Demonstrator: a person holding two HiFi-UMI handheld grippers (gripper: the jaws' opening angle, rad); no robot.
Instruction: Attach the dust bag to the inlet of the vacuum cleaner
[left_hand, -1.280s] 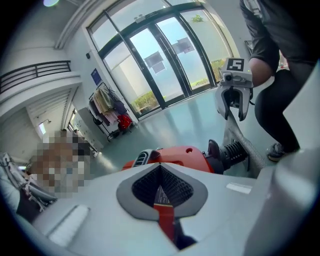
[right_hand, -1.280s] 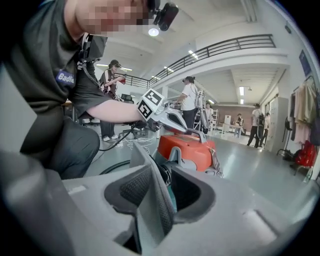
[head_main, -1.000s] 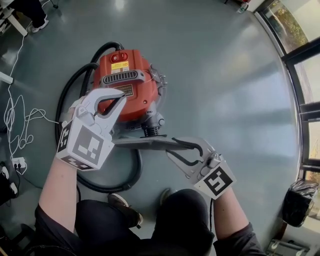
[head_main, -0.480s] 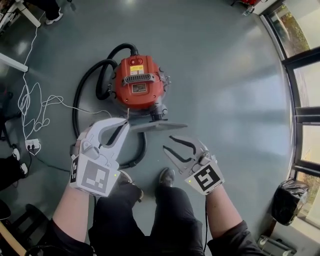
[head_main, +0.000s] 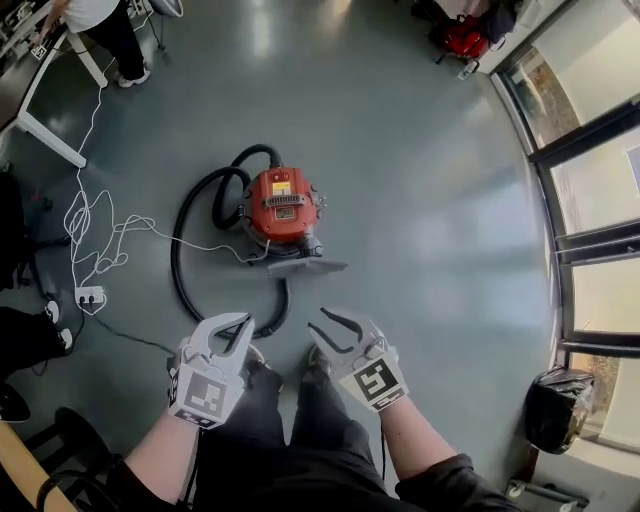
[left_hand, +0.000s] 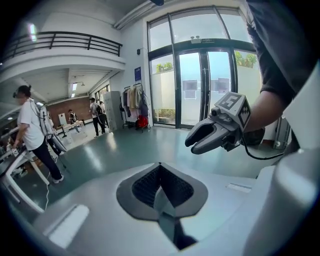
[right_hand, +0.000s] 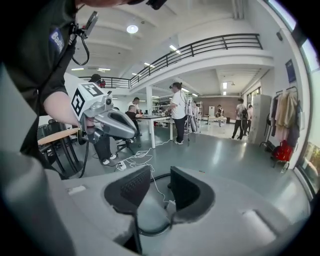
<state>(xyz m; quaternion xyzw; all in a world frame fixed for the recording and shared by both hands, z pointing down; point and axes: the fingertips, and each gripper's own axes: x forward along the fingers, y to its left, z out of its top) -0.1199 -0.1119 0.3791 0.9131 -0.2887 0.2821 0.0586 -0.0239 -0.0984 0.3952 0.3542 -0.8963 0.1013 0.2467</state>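
Left gripper (head_main: 232, 330) jaws together, right gripper (head_main: 318, 322) agape — both empty, vacuum cleaner (head_main: 283, 205), looped hose (head_main: 178, 252), white cable (head_main: 100, 226)

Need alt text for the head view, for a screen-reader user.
Seen from above, a red vacuum cleaner sits on a grey floor beside its looped black hose, with the flat grey dust bag at its near side. Nearer the camera, above the person's legs, the left gripper is shut and empty, the right gripper open and empty.
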